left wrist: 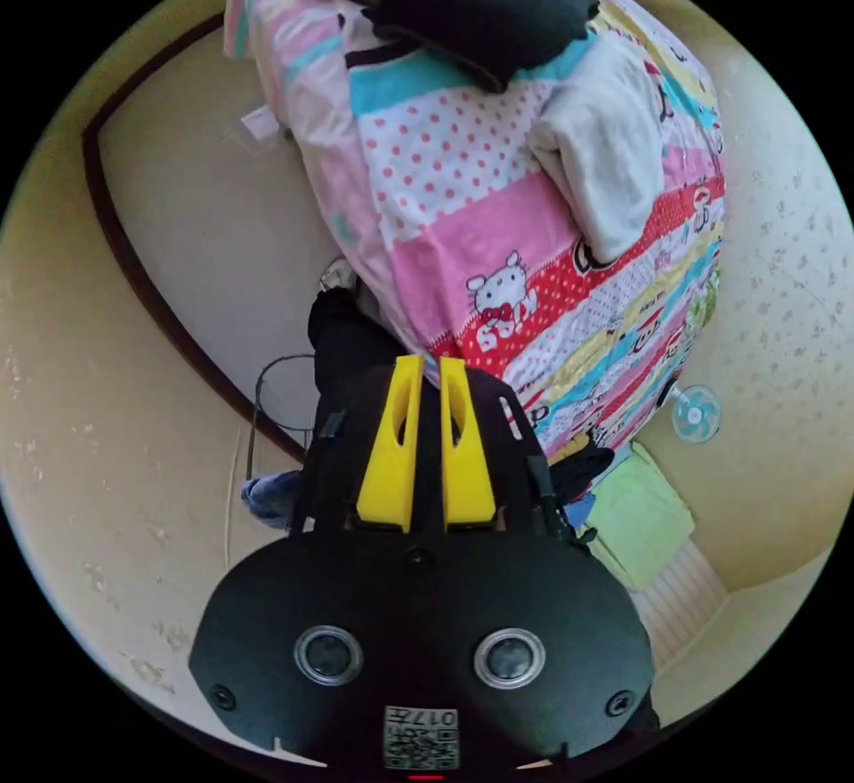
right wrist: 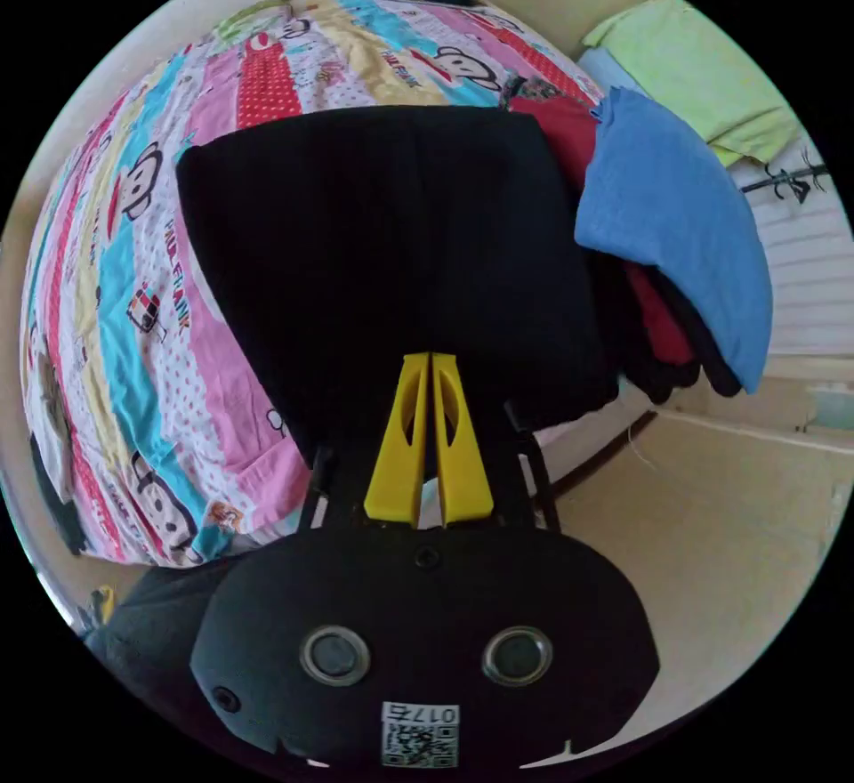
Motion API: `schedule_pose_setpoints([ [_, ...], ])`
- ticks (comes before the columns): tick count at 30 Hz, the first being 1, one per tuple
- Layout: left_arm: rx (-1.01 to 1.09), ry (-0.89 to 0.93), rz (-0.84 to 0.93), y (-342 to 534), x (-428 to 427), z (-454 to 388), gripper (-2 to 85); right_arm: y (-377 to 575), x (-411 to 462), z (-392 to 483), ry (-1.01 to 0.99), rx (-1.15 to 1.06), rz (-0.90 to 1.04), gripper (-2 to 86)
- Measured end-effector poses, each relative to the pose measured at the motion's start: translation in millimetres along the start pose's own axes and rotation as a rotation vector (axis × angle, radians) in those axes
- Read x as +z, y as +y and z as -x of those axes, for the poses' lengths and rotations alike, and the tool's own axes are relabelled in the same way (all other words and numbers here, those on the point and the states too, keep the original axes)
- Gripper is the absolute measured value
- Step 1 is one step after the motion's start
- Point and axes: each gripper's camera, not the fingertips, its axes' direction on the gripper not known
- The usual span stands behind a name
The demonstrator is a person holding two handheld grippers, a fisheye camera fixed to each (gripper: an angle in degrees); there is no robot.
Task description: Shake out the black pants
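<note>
Lying flat on the patterned bedspread (right wrist: 133, 302): black pants (right wrist: 391, 258), folded.
Right gripper (right wrist: 432, 365) at near pants edge, yellow jaws together, grip uncertain; left gripper (left wrist: 425, 367) closed on nothing at bedspread edge; blue garment (right wrist: 676, 231) stacked just beside pants.

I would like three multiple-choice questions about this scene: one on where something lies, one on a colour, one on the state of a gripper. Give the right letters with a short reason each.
1. Where do the black pants lie?
A. on the floor
B. on the bed's patterned sheet
C. on a chair

2. What colour is the folded garment on top of the pile beside the pants?
A. blue
B. white
C. yellow

3. How do the jaws of the right gripper stand?
A. wide open
B. together at the tips
C. clamped around a fan

Answers: 1 B, the sheet surrounds the pants; 2 A, blue cloth tops the pile; 3 B, the yellow tips meet.
</note>
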Motion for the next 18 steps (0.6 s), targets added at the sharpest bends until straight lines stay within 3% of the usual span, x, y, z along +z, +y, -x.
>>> schedule_pose_setpoints([
  [4, -0.015, -0.006, -0.069, -31.4, -69.0, 31.7, 7.8, 35.1, 2.2, 19.8, -0.06, 0.119, 0.122, 0.2],
  [11, -0.076, 0.128, -0.176, -99.6, -179.1, 83.2, 12.1, 144.7, -10.1, -1.7, -0.36, 0.507, 0.042, 0.2],
  [15, 0.068, 0.287, -0.207, -136.5, -214.0, 72.2, 13.4, 198.5, -4.6, -20.8, -0.3, 0.579, 0.085, 0.2],
  [18, 0.092, 0.5, -0.069, -151.2, -191.5, 56.7, 11.0, 241.0, -9.7, -37.9, -0.26, 0.604, 0.024, 0.2],
])
